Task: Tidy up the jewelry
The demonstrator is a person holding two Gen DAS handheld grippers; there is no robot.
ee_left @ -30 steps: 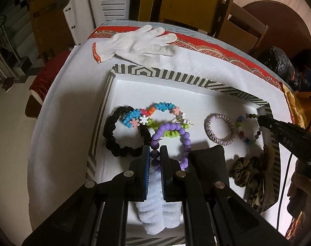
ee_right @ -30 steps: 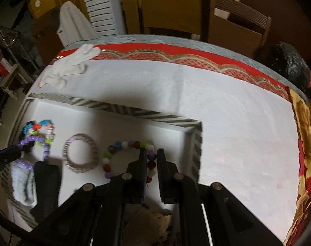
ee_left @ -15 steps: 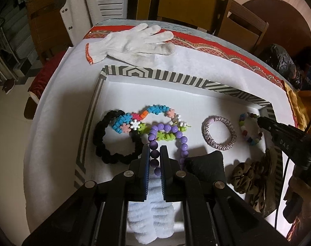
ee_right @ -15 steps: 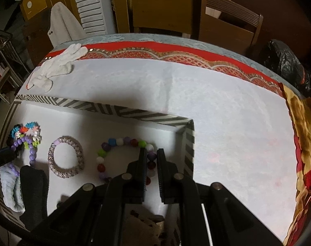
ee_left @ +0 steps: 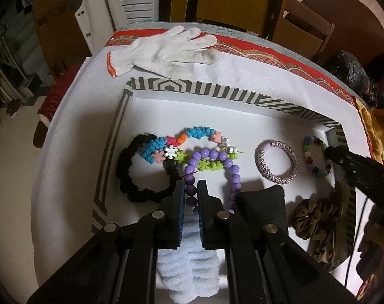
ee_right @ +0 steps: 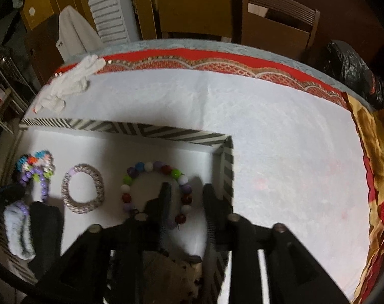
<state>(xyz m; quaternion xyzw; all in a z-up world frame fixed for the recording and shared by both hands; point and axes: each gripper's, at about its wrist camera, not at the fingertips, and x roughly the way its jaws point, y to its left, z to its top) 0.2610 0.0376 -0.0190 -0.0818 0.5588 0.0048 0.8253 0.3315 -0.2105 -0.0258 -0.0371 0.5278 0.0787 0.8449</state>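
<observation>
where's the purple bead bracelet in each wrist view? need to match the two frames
Left wrist: purple bead bracelet sits centre frame on the tray floor, one side of its loop pinched between the left tongs.
Right wrist: same bracelet at far left, small, beside the colourful flower bracelet.
Shared landmark: the silver-lilac woven bangle, right of the purple beads in both views.

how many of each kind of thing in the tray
Bracelets: 5 (black, multicolour flower, purple bead, woven, mixed bead)
Scrunchies: 2 (white fluffy, brown)
Black cushion: 1
Total: 8
</observation>
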